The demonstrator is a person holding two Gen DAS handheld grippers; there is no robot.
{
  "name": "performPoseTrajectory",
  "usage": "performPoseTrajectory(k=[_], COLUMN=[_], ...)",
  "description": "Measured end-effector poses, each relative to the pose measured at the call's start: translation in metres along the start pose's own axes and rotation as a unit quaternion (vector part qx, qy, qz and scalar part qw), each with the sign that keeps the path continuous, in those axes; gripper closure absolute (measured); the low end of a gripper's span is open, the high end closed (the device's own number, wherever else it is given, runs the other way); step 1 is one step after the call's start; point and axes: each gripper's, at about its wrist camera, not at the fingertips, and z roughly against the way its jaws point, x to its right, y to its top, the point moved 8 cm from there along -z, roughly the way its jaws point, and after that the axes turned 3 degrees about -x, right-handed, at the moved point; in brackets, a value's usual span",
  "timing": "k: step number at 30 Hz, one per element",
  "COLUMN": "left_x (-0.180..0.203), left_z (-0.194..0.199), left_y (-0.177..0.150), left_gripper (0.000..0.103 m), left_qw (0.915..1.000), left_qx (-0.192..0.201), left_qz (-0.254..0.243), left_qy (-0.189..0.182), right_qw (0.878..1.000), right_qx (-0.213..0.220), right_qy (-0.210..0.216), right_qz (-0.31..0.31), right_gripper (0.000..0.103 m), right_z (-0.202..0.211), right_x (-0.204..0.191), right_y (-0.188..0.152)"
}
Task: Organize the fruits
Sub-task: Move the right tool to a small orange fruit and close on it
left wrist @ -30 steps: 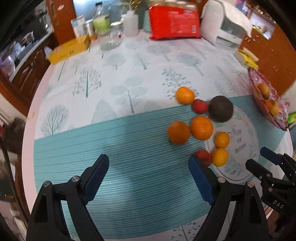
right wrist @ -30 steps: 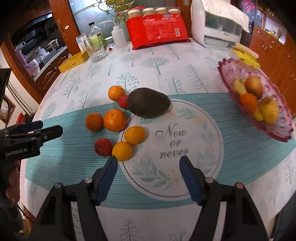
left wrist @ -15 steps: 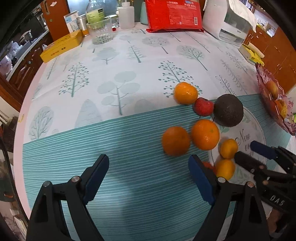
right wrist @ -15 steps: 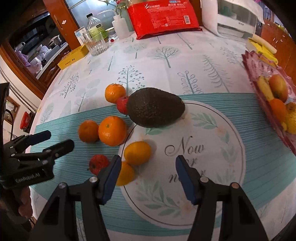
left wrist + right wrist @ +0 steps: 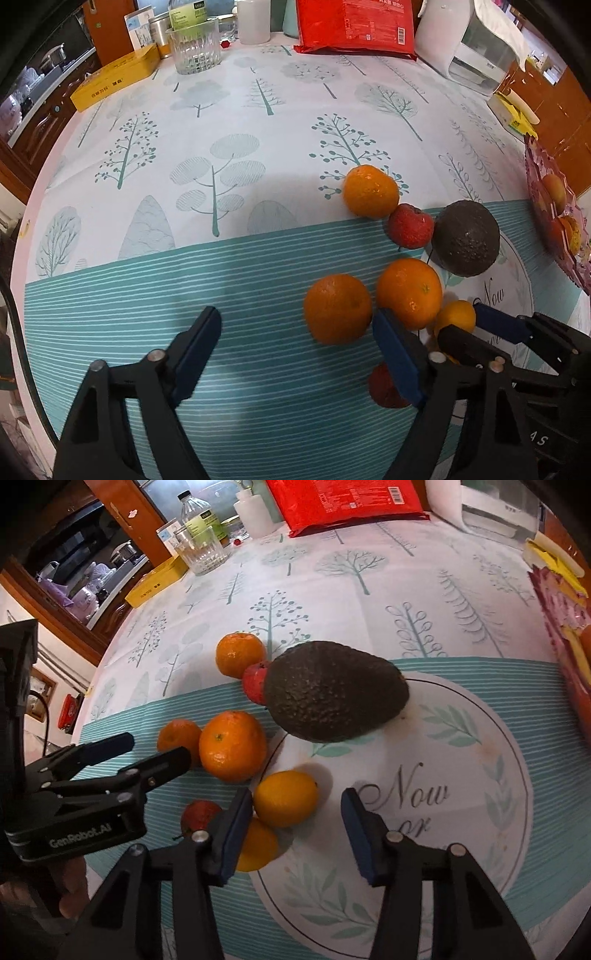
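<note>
Left tool (image 5: 295, 334) released and narrowing, orange (image 5: 337, 308) between its fingers, right tool (image 5: 297, 814) released and narrowing, yellow citrus (image 5: 286, 798) at its 11 o'clock, avocado (image 5: 334, 691) at 12 o'clock on desk (image 5: 369, 590).

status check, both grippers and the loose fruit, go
Left gripper open, closing in, nothing between. Right gripper open, closing around yellow citrus, not pressing yet. Second citrus and avocado crowd it.

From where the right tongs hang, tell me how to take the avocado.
Grip the avocado across its narrower middle, coming down from above. It lies on its side, long axis left-right, its broad end against a red fruit, so pinch front to back.
</note>
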Motion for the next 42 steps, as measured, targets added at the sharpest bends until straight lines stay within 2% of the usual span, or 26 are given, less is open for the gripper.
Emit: performPoseTrajectory(k=[2,4,8,15,22,26,29,39,42], left_x=[0.003,0.007,0.012,0.012,0.006,0.011,0.016,0.018,0.019], left_z=[-0.001,-0.001,-0.001,-0.003,-0.006,-0.005,-0.004,-0.006,-0.006], left_y=[0.001,0.002,0.005,0.008,0.006,0.004,0.002,0.001,-0.003], left_gripper=[0.032,0.035,0.035,0.038,0.039,0.054,0.059,0.059,0.059], left_qw=[0.9999,0.9999,0.9997,0.9998,0.9991,0.9981,0.9983,0.9971,0.9965], left_qx=[0.002,0.005,0.014,0.014,0.001,-0.007,-0.005,-0.023,-0.035], left_qz=[-0.001,-0.007,-0.018,-0.008,0.021,0.019,0.012,0.015,-0.001], left_qy=[-0.011,-0.013,-0.003,-0.012,-0.038,-0.058,-0.056,-0.071,-0.076], right_qw=[1.0,1.0,1.0,0.999,0.999,1.0,1.0,1.0,1.0], right_qx=[-0.004,-0.01,-0.013,-0.017,-0.016,-0.004,0.008,0.018,0.023], right_qy=[0.009,0.021,0.023,0.032,0.027,0.02,0.016,0.006,0.003], right_qz=[0.001,0.004,0.011,0.016,0.022,0.019,0.013,-0.01,-0.016], right_gripper=[0.061,0.066,0.066,0.066,0.067,0.067,0.067,0.068,0.068], right_z=[-0.001,-0.003,-0.005,-0.005,-0.005,0.001,0.009,0.026,0.03], right_x=[-0.002,-0.005,-0.007,-0.007,-0.008,-0.005,0.001,0.021,0.025], right_y=[0.001,0.002,0.003,0.003,0.002,0.002,0.002,-0.009,-0.011])
